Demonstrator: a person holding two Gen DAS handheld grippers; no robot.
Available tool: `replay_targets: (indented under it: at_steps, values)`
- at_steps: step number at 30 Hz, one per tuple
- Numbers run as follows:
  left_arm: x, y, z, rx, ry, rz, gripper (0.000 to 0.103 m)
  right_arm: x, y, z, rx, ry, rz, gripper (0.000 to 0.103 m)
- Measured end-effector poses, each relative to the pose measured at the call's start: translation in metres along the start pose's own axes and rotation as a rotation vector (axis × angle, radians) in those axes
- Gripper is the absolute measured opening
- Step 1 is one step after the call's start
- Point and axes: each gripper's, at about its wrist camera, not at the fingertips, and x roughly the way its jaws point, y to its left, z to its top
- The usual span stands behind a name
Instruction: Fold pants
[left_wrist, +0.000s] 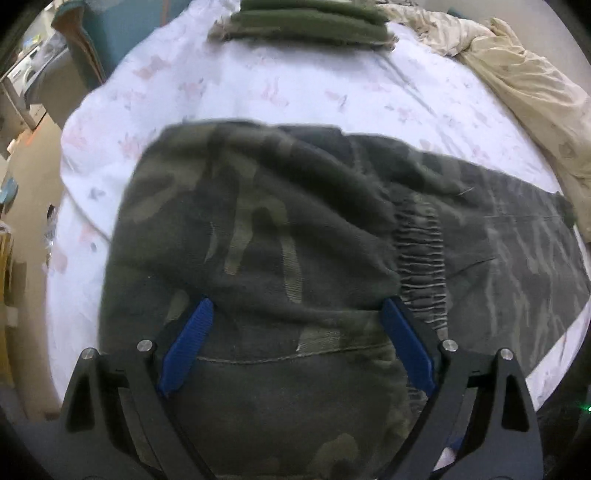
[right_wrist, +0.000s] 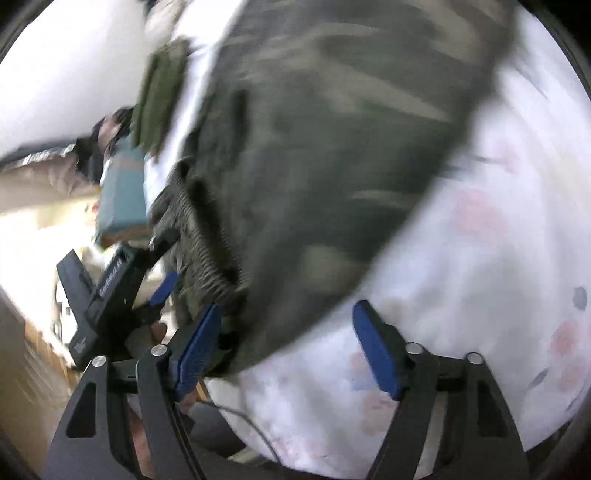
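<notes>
Camouflage pants (left_wrist: 258, 229) lie lengthwise across bed sheet (left_wrist: 280, 88) | left gripper (left_wrist: 295, 314) spread directly above them | right gripper (right_wrist: 288, 314) spread, empty, at their edge

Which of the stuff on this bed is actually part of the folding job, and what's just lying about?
Part of the job:
- camo pants
- left gripper
- right gripper

Just lying about:
- folded green cloth
- beige blanket
- floral sheet under it all
- blue box off the bed
</notes>
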Motion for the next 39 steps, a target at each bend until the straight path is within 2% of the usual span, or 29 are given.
replay_targets:
  at_steps: [1,3,5,7,9,10,13,16,18,23,24,26,27,30,33,37,39]
  values:
    - [0.002,0.002,0.003,-0.019,0.007,-0.008,0.093,-0.008,-0.002,0.006,-0.004,-0.036,-0.016,0.070]
    - [0.005,0.006,0.006,-0.053,0.025,-0.026,0.094,-0.036,-0.007,0.031,0.014,-0.169,-0.046,0.072]
    - [0.005,0.004,0.006,-0.050,0.024,-0.024,0.094,-0.072,-0.027,0.063,0.101,-0.325,-0.073,0.072]
    - [0.006,0.003,0.006,-0.050,0.017,-0.023,0.094,-0.097,-0.045,0.091,0.193,-0.425,-0.067,0.071]
    - [0.006,0.003,0.004,-0.056,0.018,-0.024,0.094,-0.121,-0.055,0.126,0.228,-0.534,-0.094,0.071]
    - [0.005,0.004,0.003,-0.057,0.021,-0.024,0.094,-0.127,-0.057,0.143,0.231,-0.575,-0.100,0.071]
    - [0.004,0.004,0.003,-0.057,0.027,-0.029,0.094,-0.146,-0.062,0.179,0.256,-0.617,-0.096,0.073]
    - [0.004,0.006,0.001,-0.049,0.020,-0.042,0.094,-0.170,-0.061,0.204,0.219,-0.708,-0.172,0.071]
    - [0.004,0.007,0.002,-0.053,0.021,-0.046,0.094,-0.180,-0.075,0.216,0.264,-0.734,-0.147,0.068]
    - [0.006,0.006,0.004,-0.062,0.029,-0.035,0.095,-0.204,-0.093,0.235,0.259,-0.824,-0.192,0.064]
    - [0.007,0.006,0.004,-0.057,0.030,-0.033,0.096,-0.207,-0.095,0.238,0.267,-0.838,-0.200,0.061]
    - [0.008,0.003,0.006,-0.034,0.034,-0.023,0.096,-0.220,-0.100,0.242,0.277,-0.863,-0.261,0.039]
    - [0.008,0.003,0.007,-0.035,0.039,-0.022,0.096,-0.224,-0.102,0.243,0.268,-0.875,-0.290,0.015]
    - [0.009,0.003,0.008,-0.038,0.047,-0.017,0.096,-0.232,-0.082,0.242,0.194,-0.914,-0.314,0.013]
    - [0.009,0.002,0.009,-0.043,0.047,-0.015,0.096,-0.239,-0.061,0.238,0.081,-0.909,-0.296,0.012]
    - [0.007,0.002,0.007,-0.047,0.043,-0.018,0.096,-0.238,-0.022,0.226,-0.054,-0.897,-0.223,0.012]
    - [0.006,0.003,0.006,-0.051,0.041,-0.020,0.096,-0.232,0.006,0.214,-0.156,-0.864,-0.196,0.012]
